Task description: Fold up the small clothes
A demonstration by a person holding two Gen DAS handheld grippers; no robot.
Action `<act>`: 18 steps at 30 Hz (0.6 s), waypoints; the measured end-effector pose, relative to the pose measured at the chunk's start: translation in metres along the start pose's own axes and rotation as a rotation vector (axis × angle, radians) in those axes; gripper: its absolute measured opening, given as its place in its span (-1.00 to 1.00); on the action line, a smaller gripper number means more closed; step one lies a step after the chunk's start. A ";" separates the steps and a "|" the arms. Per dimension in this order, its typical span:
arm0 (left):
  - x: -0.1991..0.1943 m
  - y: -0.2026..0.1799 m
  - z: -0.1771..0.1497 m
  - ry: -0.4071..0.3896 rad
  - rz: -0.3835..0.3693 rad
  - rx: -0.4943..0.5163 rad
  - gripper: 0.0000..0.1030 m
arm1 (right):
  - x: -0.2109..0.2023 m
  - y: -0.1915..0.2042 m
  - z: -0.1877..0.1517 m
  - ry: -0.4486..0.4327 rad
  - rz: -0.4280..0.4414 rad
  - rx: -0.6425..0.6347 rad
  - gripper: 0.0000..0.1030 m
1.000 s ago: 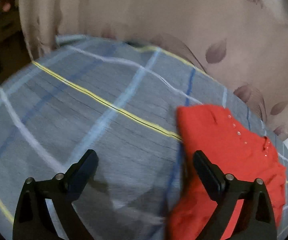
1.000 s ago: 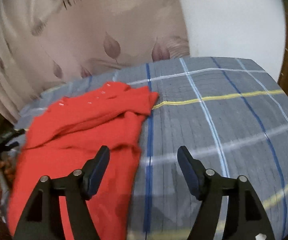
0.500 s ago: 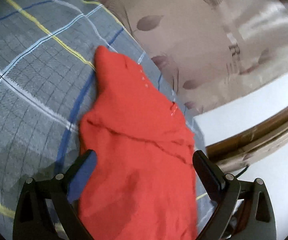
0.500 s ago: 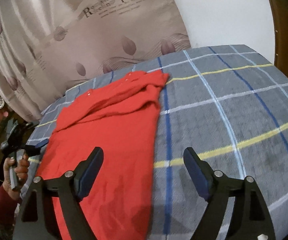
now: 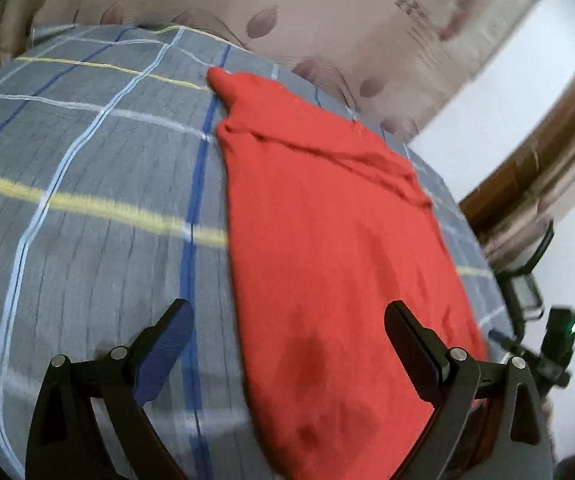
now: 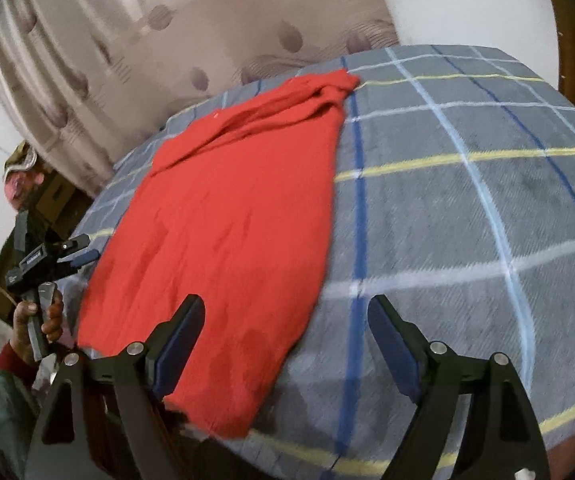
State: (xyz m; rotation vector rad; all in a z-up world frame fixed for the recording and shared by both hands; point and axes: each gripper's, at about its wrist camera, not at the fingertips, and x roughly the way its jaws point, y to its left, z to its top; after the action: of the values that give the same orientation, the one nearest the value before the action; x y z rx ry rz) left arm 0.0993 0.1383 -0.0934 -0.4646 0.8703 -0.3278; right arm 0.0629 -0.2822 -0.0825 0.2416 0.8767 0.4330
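Observation:
A red garment [image 5: 327,240] lies flat on the grey plaid bed cover [image 5: 87,200], long and narrow, with folds at its far end. It also shows in the right wrist view [image 6: 227,224]. My left gripper [image 5: 287,328] is open and empty above the garment's near end, its right finger over the cloth. My right gripper [image 6: 287,324] is open and empty above the garment's near right edge. The left gripper also appears from outside in the right wrist view [image 6: 47,258], held in a hand.
A patterned beige curtain [image 6: 207,40] hangs behind the bed. A white wall [image 6: 467,0] and a brown wooden frame [image 5: 547,140] lie past the far edge. The bed cover [image 6: 487,200] stretches to the right of the garment.
Both grippers have drawn back toward the garment's near end, so more of the garment shows. Both stay open and empty.

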 end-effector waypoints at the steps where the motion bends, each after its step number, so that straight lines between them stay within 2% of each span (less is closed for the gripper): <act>1: -0.004 -0.002 -0.010 0.001 0.004 0.012 0.86 | 0.002 0.004 -0.006 0.009 0.001 -0.007 0.58; 3: -0.015 -0.008 -0.029 -0.027 0.019 0.042 0.86 | 0.006 0.010 -0.020 0.027 0.019 -0.007 0.58; 7: -0.020 -0.020 -0.053 -0.015 -0.002 0.083 0.86 | 0.006 0.020 -0.035 0.002 0.031 -0.034 0.59; 11: -0.020 -0.028 -0.065 -0.032 -0.040 0.092 0.86 | 0.013 0.023 -0.036 -0.005 0.148 0.004 0.59; 14: -0.020 -0.029 -0.070 -0.040 -0.084 0.084 0.85 | 0.016 0.021 -0.034 -0.014 0.192 0.032 0.56; 15: -0.020 -0.029 -0.070 -0.043 -0.088 0.079 0.85 | 0.016 0.018 -0.034 -0.016 0.216 0.053 0.51; 17: -0.020 -0.025 -0.068 -0.051 -0.106 0.053 0.79 | 0.017 0.010 -0.035 -0.012 0.236 0.102 0.07; 18: -0.021 -0.023 -0.068 -0.056 -0.120 0.033 0.74 | 0.018 0.006 -0.035 -0.007 0.240 0.123 -0.03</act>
State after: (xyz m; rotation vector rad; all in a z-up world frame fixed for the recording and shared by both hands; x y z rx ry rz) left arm 0.0307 0.1114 -0.1056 -0.4944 0.7828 -0.4360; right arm 0.0441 -0.2678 -0.1146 0.4647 0.8718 0.6016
